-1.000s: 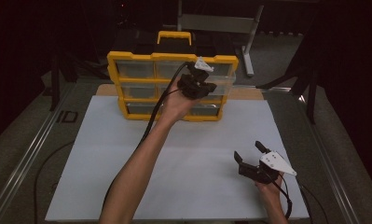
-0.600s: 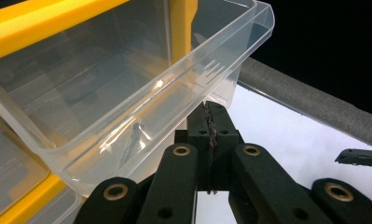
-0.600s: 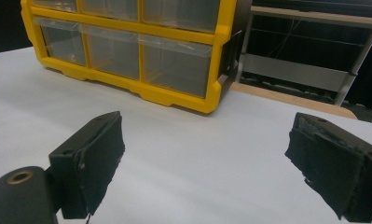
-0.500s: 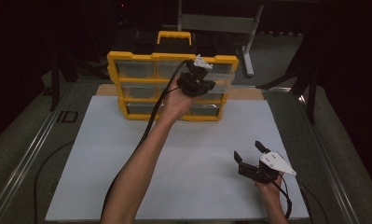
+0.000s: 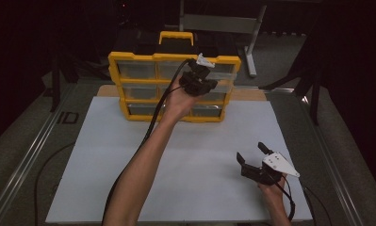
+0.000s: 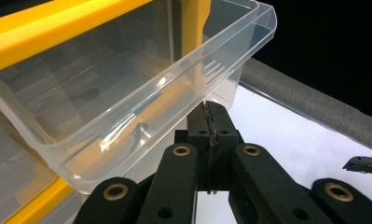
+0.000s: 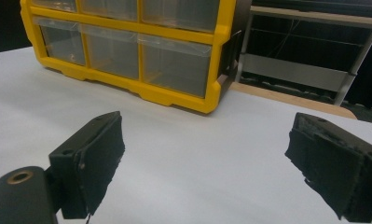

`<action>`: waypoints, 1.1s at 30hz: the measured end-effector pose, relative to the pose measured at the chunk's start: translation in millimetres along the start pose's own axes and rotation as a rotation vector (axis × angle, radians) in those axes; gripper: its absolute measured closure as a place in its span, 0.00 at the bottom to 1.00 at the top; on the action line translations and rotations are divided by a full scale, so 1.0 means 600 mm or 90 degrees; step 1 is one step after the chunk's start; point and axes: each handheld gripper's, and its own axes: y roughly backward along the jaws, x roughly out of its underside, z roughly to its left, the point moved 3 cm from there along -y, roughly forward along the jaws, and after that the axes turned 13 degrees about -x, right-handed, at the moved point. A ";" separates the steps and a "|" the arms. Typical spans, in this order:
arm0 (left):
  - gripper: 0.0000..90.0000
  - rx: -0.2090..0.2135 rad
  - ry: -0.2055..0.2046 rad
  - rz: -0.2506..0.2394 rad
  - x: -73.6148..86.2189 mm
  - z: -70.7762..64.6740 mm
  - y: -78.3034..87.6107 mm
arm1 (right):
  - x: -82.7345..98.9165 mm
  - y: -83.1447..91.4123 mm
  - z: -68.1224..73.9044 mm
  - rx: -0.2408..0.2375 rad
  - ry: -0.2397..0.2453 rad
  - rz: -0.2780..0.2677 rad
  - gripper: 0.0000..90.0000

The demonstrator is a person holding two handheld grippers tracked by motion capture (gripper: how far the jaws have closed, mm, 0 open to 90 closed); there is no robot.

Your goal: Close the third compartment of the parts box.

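- Two hand-held grippers over a white table sheet (image 5: 129,155), well apart.
- Yellow plastic organiser cabinet with clear drawers (image 5: 129,84) stands upright at the far edge of the sheet, black-and-yellow handle on top.
- Left gripper (image 5: 205,81) raised at the cabinet's upper right; in the left gripper view its jaws are pressed together on the thin front lip of a clear plastic drawer (image 6: 127,93), pulled partway out of the yellow frame.
- Drawer looks empty through its walls.
- Right gripper (image 5: 252,157) sits low, near right of the sheet, jaws spread wide, nothing between them, pointing toward the cabinet.
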 end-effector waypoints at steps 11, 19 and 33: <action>1.00 -0.007 -0.001 0.002 -0.003 0.003 -0.004 | 0.000 0.000 0.000 0.001 0.000 0.001 0.11; 1.00 -0.012 0.004 0.003 -0.003 0.007 -0.008 | 0.000 0.000 -0.001 0.002 -0.001 -0.001 0.11; 1.00 -0.021 0.011 0.010 0.000 0.016 -0.016 | 0.001 -0.001 -0.002 0.002 0.001 0.001 0.11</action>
